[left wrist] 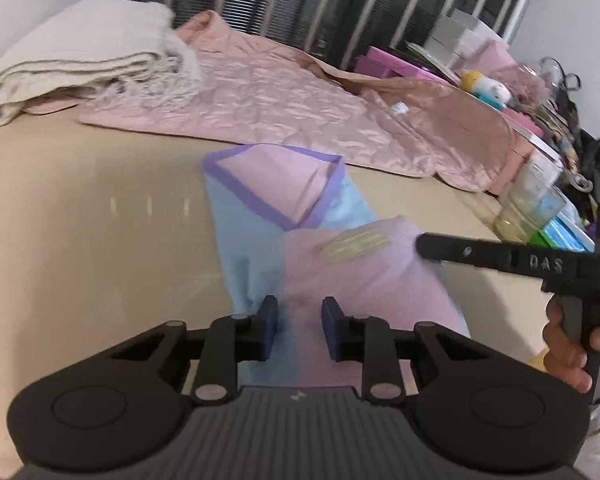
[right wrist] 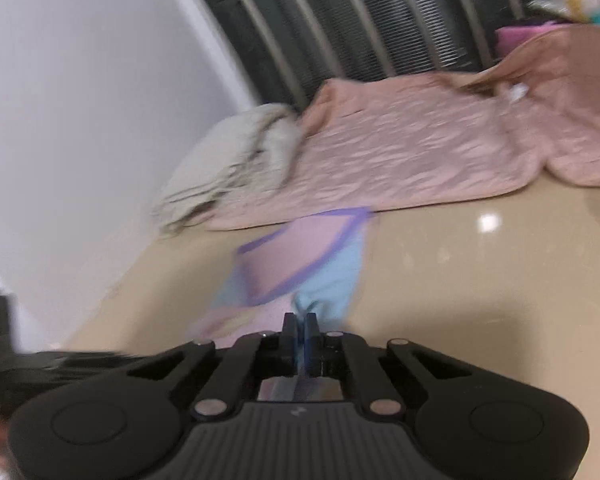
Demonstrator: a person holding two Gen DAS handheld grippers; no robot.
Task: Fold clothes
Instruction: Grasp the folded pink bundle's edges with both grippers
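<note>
Right gripper (right wrist: 300, 326): jaws pinched on a blue fold of the pink-and-blue garment (right wrist: 300, 264), apparently to carry that edge across. Left gripper (left wrist: 299, 328): jaws parted, hovering over the garment's near end, gripping nothing. Garment: partly folded on the beige bed surface (left wrist: 80, 220), just before a pink quilt (left wrist: 284, 100) and folded cream blanket (left wrist: 76, 60).
</note>
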